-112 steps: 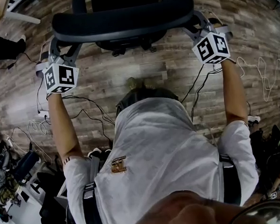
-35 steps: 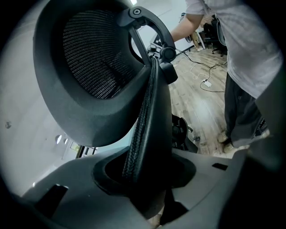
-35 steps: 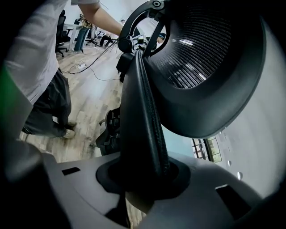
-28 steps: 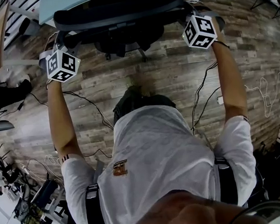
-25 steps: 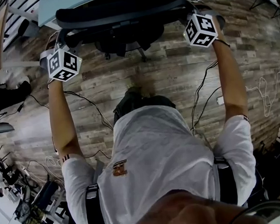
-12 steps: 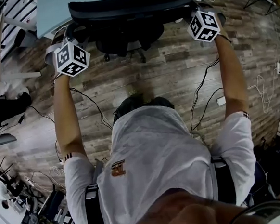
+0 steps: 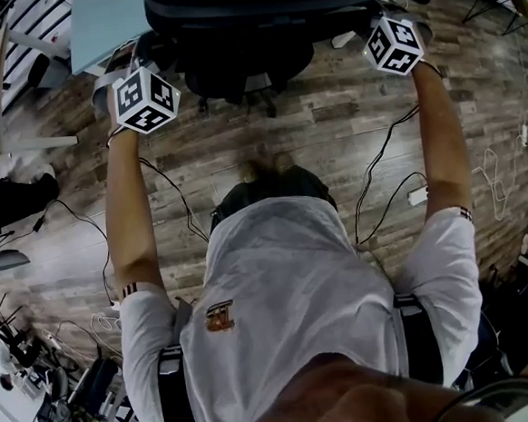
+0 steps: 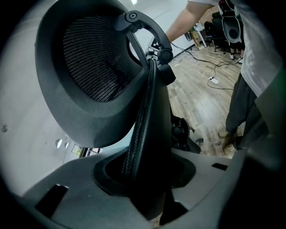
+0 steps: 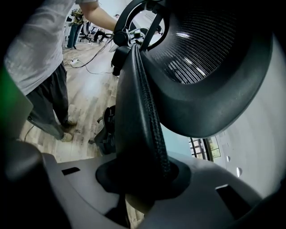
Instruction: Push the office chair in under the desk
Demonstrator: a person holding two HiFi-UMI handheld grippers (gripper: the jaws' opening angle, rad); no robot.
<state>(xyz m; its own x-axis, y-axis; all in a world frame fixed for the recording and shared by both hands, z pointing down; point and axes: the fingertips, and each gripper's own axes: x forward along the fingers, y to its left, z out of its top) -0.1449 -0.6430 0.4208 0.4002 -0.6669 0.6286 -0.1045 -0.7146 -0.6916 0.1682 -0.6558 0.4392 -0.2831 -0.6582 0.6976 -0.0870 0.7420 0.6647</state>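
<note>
Office chair (image 7: 261,1), black, with a ribbed mesh back set inside a thick moulded rim and a stitched seam running along its edge, is standing at 12 o'clock in the head view. Its backrest is overlapping the near edge of the pale desk (image 7: 104,27), and its dark base is showing over the wood-plank floor (image 7: 331,136). The left gripper (image 8: 147,179), at 10 o'clock, is clamping the backrest's left edge. The right gripper (image 9: 143,179), at 1 o'clock, is clamping the right edge. Both pairs of jaws are pressing on the rim. Seconds earlier the chair was standing on open floor with no desk in sight. The desk top is now filling the frame's upper edge, the person's arms are reaching farther forward, and the backrest is sitting slightly more toward 1 o'clock than a moment ago.
</note>
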